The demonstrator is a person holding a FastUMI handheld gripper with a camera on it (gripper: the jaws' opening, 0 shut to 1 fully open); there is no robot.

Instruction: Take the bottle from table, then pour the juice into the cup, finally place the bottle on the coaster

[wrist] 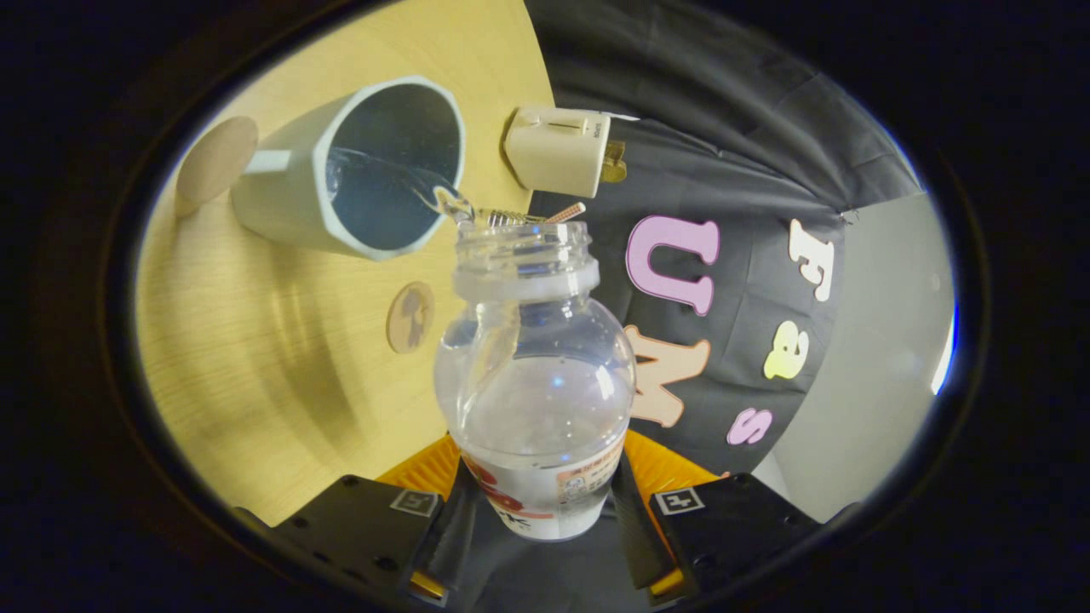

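Observation:
A clear plastic bottle [532, 375] with no cap sits between my fingers, and my gripper [536, 511] is shut on its labelled lower body. The whole view is rolled over, so the bottle is tipped toward the cup. A thin stream of clear liquid [400, 174] runs from the bottle's mouth into the pale octagonal cup [341, 174], which stands on the wooden table [255, 358] just beyond the bottle's neck. A round wooden coaster [215, 162] lies on the table past the cup's handle.
A small round disc with a dark print [410, 317] lies on the table between the cup and the bottle. A cream plug adapter [562, 151] rests at the table's edge beside the cup's rim. Beyond the edge hangs the black cloth wall.

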